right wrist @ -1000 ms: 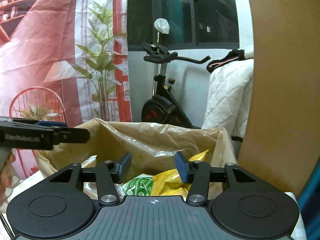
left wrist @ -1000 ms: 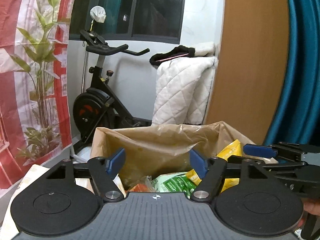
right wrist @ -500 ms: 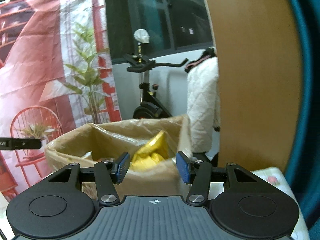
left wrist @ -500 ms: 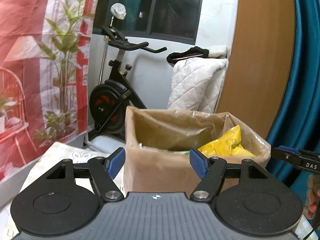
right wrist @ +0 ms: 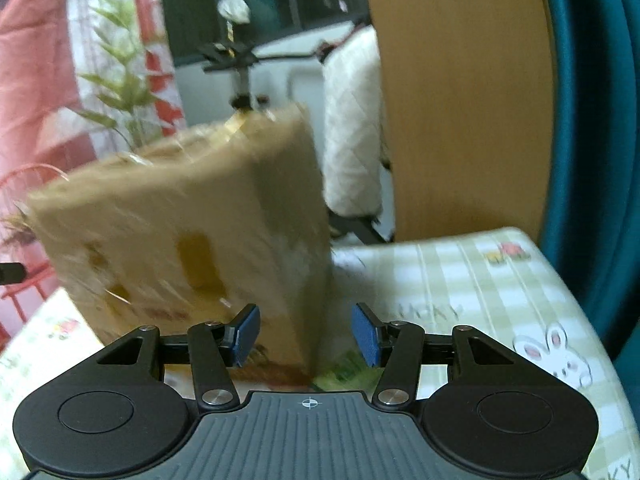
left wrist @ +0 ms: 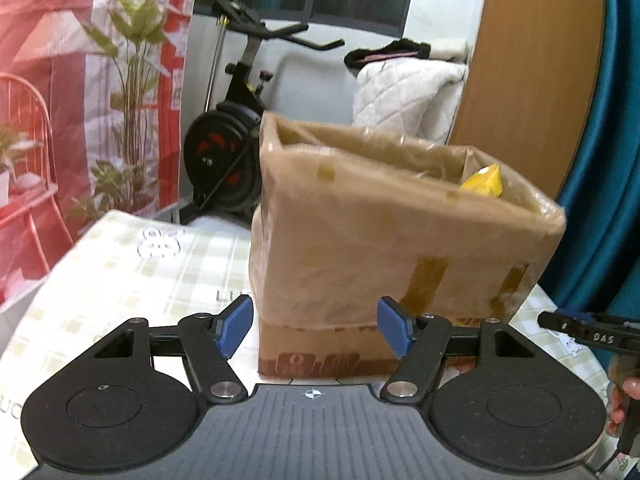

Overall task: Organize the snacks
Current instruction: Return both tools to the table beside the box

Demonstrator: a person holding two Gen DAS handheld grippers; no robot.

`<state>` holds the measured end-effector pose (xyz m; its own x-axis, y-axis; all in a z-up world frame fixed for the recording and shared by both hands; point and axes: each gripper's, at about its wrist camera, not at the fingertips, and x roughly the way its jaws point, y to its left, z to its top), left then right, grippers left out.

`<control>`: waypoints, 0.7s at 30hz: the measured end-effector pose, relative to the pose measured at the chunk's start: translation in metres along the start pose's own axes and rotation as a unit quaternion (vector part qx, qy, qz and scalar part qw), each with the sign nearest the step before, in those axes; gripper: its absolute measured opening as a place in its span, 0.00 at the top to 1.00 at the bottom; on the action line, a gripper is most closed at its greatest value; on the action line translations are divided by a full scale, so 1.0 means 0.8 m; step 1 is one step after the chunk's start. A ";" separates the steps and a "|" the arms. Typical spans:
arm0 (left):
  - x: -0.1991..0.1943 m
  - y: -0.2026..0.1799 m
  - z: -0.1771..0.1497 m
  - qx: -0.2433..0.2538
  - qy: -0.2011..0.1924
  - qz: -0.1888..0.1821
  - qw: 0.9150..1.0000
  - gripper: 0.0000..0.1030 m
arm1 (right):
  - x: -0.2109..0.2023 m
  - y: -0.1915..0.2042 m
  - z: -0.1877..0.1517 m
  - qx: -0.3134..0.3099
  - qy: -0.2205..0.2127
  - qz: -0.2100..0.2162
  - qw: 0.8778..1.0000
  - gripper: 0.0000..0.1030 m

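A brown cardboard box (left wrist: 400, 240) lined with a clear plastic bag stands on the checked tablecloth (left wrist: 120, 272). A yellow snack bag (left wrist: 484, 182) pokes above its rim. My left gripper (left wrist: 314, 330) is open and empty, low in front of the box's near wall. My right gripper (right wrist: 306, 334) is open and empty at the box's (right wrist: 192, 240) near right corner; this view is blurred. A green snack pack (right wrist: 344, 372) lies on the cloth by that corner, under the right gripper. The right gripper's tip also shows in the left wrist view (left wrist: 584, 334).
An exercise bike (left wrist: 236, 120) stands behind the table. A white quilted cover (left wrist: 404, 92) hangs by a wooden panel (left wrist: 532, 60). A teal curtain (left wrist: 612, 160) is at the right. A red plant-print curtain (left wrist: 80, 80) is at the left. The cloth (right wrist: 480, 288) extends right of the box.
Both grippers have pulled back and dropped from above the box opening to its outside, near table level. The box interior is mostly out of sight now. Both stay open.
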<state>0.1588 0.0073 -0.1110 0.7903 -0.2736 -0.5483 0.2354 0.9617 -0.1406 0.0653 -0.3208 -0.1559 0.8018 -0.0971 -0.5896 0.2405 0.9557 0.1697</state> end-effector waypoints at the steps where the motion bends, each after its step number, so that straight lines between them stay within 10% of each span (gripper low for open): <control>1: 0.006 0.002 -0.003 -0.003 0.003 0.000 1.000 0.33 | 0.008 -0.005 -0.007 0.005 0.009 -0.004 1.000 0.53; 21: 0.062 0.015 -0.031 -0.009 0.044 0.008 0.999 0.34 | 0.139 -0.038 -0.032 0.054 0.099 -0.072 0.991 0.54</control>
<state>0.1867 0.0057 -0.1598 0.7404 -0.2568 -0.6212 0.2123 0.9662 -0.1464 0.1330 -0.3536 -0.2473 0.6345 -0.1642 -0.7553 0.4112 0.8991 0.1499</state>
